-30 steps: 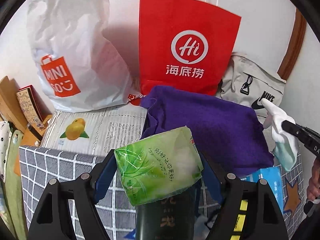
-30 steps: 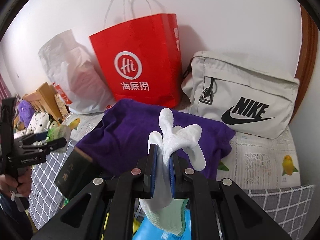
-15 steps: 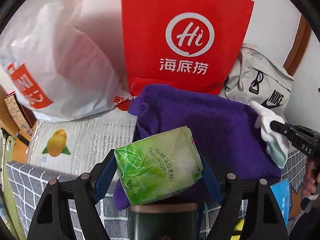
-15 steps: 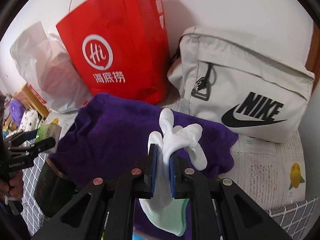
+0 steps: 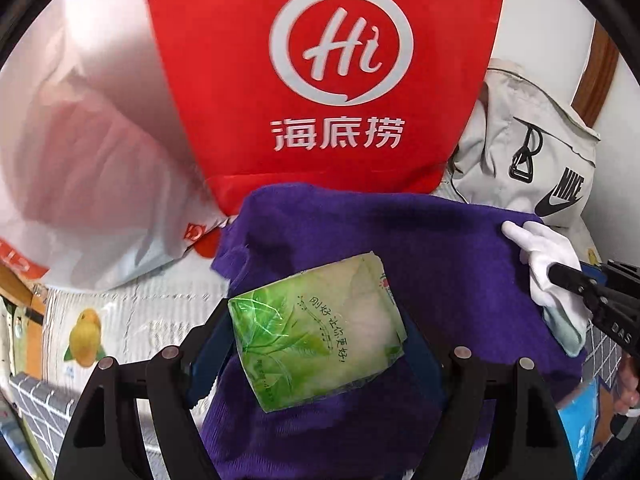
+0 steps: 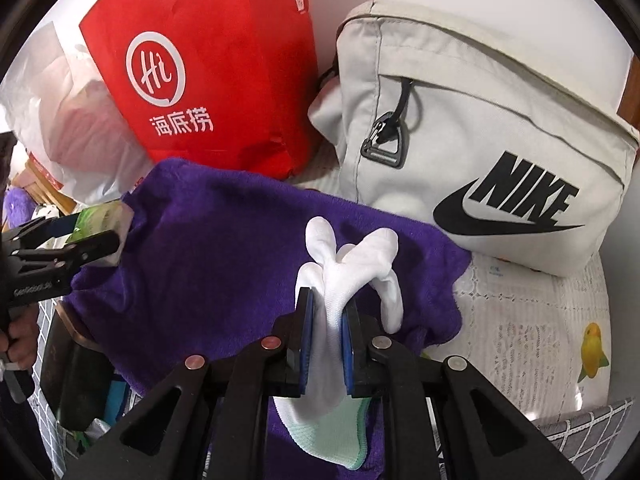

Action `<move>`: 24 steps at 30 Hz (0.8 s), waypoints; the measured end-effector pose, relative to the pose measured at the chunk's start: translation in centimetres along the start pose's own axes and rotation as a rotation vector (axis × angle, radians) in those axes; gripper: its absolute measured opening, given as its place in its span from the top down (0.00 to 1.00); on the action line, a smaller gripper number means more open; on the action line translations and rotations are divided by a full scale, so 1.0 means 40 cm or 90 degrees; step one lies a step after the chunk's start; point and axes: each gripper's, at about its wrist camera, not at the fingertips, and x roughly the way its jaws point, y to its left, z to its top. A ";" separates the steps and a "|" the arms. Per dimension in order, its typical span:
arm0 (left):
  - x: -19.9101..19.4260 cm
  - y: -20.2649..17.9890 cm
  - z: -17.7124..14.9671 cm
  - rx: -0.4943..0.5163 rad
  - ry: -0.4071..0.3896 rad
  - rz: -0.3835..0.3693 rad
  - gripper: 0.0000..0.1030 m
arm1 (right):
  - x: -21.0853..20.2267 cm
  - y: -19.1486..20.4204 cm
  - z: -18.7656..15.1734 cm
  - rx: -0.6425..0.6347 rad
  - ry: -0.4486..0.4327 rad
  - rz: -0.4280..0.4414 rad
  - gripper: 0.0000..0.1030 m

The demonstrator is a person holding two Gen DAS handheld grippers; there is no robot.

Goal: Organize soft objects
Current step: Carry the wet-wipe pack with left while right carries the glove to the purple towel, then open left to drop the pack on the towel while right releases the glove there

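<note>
My left gripper (image 5: pixel 316 340) is shut on a green tissue pack (image 5: pixel 320 328) and holds it above a purple towel (image 5: pixel 440 256). My right gripper (image 6: pixel 328 312) is shut on a white glove (image 6: pixel 352 264) with a mint cuff, over the same towel (image 6: pixel 208 248). The glove (image 5: pixel 548 268) and the right gripper (image 5: pixel 592 292) show at the right in the left wrist view. The left gripper (image 6: pixel 100 236) with the pack (image 6: pixel 104 216) shows at the left in the right wrist view.
A red paper bag (image 5: pixel 328 72) stands behind the towel against the wall. A white plastic bag (image 5: pixel 80 152) sits left of it, a grey Nike bag (image 6: pixel 480 152) to the right. A dark box (image 6: pixel 76 372) lies under the towel's left edge. A fruit-printed mat (image 6: pixel 540 320) covers the surface.
Both grippers have moved forward toward the red bag and the Nike bag, which now look larger. Each still holds its item.
</note>
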 end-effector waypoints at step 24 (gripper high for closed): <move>0.130 -0.060 0.082 0.024 0.030 0.016 0.22 | -0.033 -0.033 0.002 0.017 -0.007 0.011 0.52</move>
